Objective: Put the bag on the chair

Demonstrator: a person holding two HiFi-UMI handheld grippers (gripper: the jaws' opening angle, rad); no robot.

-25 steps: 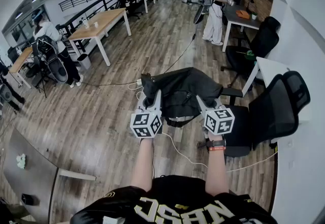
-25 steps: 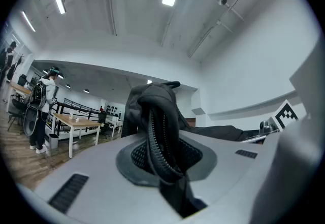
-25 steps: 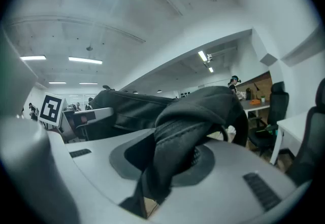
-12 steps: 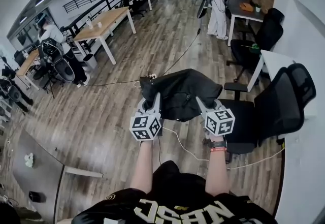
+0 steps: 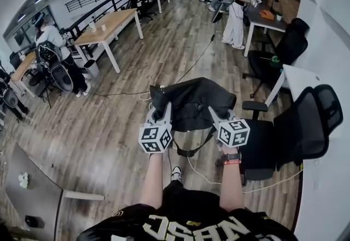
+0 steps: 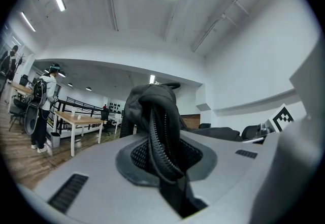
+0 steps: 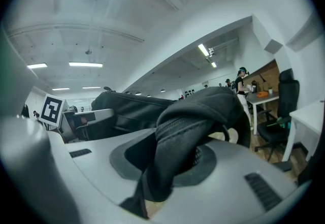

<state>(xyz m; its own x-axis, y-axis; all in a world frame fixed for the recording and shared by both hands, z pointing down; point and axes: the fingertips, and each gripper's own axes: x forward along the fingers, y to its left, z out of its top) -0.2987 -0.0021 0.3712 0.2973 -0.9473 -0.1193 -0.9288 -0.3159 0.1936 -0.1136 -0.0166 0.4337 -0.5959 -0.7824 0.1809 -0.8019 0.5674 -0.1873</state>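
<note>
A black bag [image 5: 191,102] hangs in the air in front of me, held from both sides above the wooden floor. My left gripper [image 5: 162,110] is shut on the bag's left edge; in the left gripper view a zipped fold of the bag [image 6: 160,136] is pinched between the jaws. On the bag's right edge my right gripper [image 5: 214,112] is shut too, with a thick black fold [image 7: 185,144] squeezed between its jaws. A strap loop [image 5: 192,150] dangles below the bag. The black mesh office chair [image 5: 295,130] stands just to the right of the bag, its seat [image 5: 257,144] beside my right hand.
A white desk [image 5: 298,78] stands behind the chair. Another black chair [image 5: 276,54] is further back on the right. A white cable [image 5: 202,171] runs across the floor under the bag. Wooden tables [image 5: 106,27] and several people are at the left and the far end.
Both grippers and the bag have shifted together, sinking a little. The bag's strap loop now hangs visibly lower beneath it. The chair sits slightly nearer my right hand.
</note>
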